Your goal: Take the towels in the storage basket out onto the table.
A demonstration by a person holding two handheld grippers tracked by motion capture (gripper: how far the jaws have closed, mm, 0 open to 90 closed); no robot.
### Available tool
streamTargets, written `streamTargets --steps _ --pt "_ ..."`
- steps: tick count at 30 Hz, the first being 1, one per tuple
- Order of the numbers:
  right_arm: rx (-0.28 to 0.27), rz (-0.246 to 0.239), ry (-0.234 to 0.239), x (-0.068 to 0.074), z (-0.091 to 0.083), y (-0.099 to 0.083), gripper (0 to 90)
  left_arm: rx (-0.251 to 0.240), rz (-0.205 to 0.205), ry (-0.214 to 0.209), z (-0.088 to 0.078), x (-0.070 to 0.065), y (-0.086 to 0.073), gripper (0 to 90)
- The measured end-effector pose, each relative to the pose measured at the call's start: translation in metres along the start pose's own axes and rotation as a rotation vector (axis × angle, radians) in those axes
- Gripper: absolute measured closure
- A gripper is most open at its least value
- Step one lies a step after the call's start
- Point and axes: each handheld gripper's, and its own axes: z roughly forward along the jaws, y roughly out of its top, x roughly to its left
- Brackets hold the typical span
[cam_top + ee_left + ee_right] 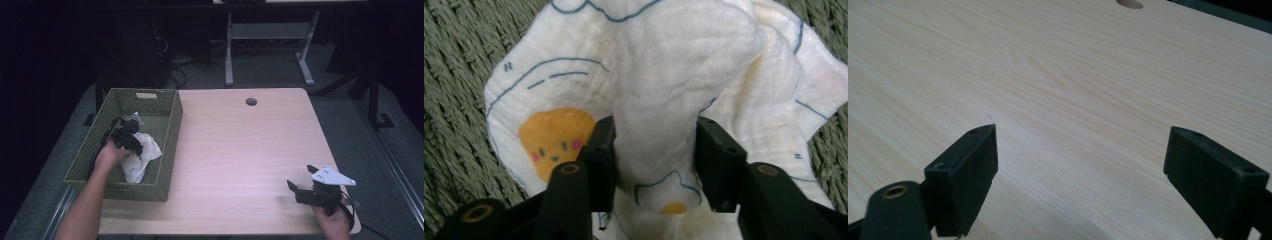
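Observation:
A white cloth (143,159) printed with blue lines and orange cartoon faces lies crumpled inside a green woven basket (169,145) at the table's left edge. My left gripper (127,135) reaches down into the basket. In the left gripper view a thick fold of the cloth (649,60) stands pinched between the two jaws of that gripper (654,135), touching both, with the basket weave (454,75) around it. My right gripper (300,176) rests low over the table's near right corner. Its jaws stand wide apart in the right gripper view (1083,150), with bare wood between them.
The light wooden table (240,145) has a round cable hole (251,101) near its far edge, seen too as the cable hole (1129,4) in the right gripper view. Beyond the table are dark floor, cables and a white desk frame (229,50).

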Motion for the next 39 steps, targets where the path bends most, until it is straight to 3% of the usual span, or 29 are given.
streamTargets --steps 11,26,29,36,39 --pt "-0.001 0.001 0.001 0.000 0.000 0.000 13.6 0.001 -0.008 -0.028 -0.002 0.002 -0.002 72.5" --pt "-0.013 0.016 0.005 0.001 0.000 0.001 13.6 -0.014 -0.005 -0.040 -0.010 0.007 -0.005 75.1" --pt "-0.009 0.013 0.008 0.003 0.001 0.002 13.6 -0.036 -0.010 -0.088 -0.018 0.011 -0.008 74.9" --pt "-0.002 0.019 0.012 0.005 0.002 0.002 13.6 -0.074 -0.009 -0.093 -0.033 0.016 -0.015 74.9" --pt "0.004 0.013 0.009 0.004 0.003 0.002 13.6 -0.117 -0.020 -0.130 -0.044 0.021 -0.021 74.9"
